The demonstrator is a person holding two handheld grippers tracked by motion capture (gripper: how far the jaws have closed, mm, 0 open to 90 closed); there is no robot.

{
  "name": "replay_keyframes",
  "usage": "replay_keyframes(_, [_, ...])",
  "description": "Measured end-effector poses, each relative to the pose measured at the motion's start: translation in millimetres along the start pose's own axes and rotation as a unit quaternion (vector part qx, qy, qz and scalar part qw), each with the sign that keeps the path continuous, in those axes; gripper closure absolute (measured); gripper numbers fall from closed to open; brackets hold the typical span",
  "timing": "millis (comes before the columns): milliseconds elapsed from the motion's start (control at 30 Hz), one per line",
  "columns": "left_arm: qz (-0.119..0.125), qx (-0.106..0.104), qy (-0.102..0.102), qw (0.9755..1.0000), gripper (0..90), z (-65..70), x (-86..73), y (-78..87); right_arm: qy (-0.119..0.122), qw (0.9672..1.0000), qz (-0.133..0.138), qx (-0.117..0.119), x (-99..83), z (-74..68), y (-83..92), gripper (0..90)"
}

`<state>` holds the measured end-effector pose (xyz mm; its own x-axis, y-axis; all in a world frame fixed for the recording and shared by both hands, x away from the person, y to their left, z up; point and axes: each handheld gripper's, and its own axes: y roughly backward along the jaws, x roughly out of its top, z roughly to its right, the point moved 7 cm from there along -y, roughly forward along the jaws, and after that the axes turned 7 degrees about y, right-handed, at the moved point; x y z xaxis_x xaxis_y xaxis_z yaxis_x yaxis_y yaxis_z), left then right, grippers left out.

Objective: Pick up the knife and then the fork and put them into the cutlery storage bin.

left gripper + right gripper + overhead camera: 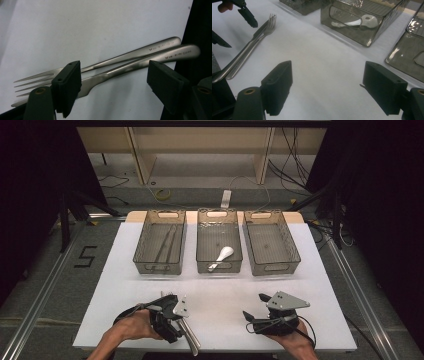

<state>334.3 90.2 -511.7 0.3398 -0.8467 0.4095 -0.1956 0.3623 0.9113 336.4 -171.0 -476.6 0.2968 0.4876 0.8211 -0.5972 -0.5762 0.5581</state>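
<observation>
A steel fork point(37, 77) and a steel knife point(130, 65) lie side by side on the white mat point(220, 295), handles touching. My left gripper point(113, 83) hangs over them with its jaws wide apart. The pads straddle the pair without pressing on either, so it is open. In the high view the left gripper point(170, 314) is at the front left, and the handles point(191, 341) stick out toward the mat's front edge. My right gripper point(254, 306) rests at the front right, open, with bare mat between its jaws point(327, 87). The fork point(271, 22) lies far to its left.
Three translucent grey bins stand in a row at the back of the mat. The left bin point(160, 262) holds thin dark sticks, the middle bin point(219, 265) a white spoon point(223, 254), and the right bin point(272, 265) shows nothing inside. Metal rails run along both sides of the table.
</observation>
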Motion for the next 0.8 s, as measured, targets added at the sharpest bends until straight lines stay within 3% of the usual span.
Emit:
replay_keyframes(233, [-0.007, 0.003, -0.011, 0.9999, 30.0, -0.4, -1.4, -2.2, -0.001, 1.0000, 0.000, 0.000, -0.3, 0.7, 0.0, 24.8])
replay_keyframes(467, [-0.021, 0.007, -0.042, 0.9989, 32.2, 1.2, -5.6, -3.1, 0.003, 1.0000, -0.001, 0.001, 0.5, -0.9, -0.1, 24.7])
replay_keyframes(800, [-0.015, -0.009, -0.077, 0.9969, 38.3, 8.2, -1.5, -5.3, 0.005, 1.0000, -0.003, -0.001, 0.3, -1.4, 0.1, 24.7])
